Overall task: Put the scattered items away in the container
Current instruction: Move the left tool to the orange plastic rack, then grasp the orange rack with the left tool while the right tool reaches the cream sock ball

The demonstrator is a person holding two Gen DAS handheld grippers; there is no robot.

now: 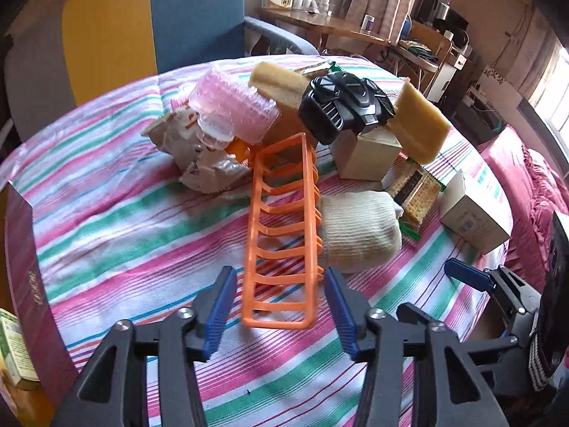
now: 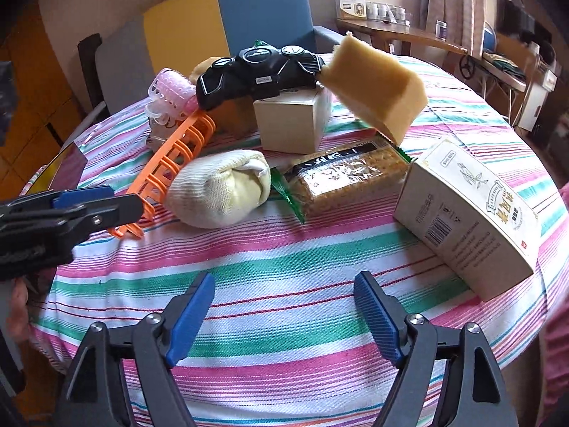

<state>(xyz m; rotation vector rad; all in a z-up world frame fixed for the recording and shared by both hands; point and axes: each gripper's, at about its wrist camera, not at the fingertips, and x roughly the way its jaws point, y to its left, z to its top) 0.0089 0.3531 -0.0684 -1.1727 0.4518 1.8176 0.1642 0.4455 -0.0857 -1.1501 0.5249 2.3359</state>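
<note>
Most of the job undone: orange rack (image 1: 281, 235), rolled sock (image 1: 355, 227), cracker pack (image 1: 416, 192), sponge (image 1: 419, 121) and black gadget (image 1: 345, 103) heaped on striped cloth (image 1: 124, 213), outside maroon container (image 1: 25, 259) at left edge; left gripper (image 1: 281, 277) straddling rack's near end, pads apparently not pressing; right gripper (image 2: 284, 284) spread wide over bare cloth.

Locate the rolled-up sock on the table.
In both views, the sock lies mid-table, between the orange rack and the cracker packet.
</note>
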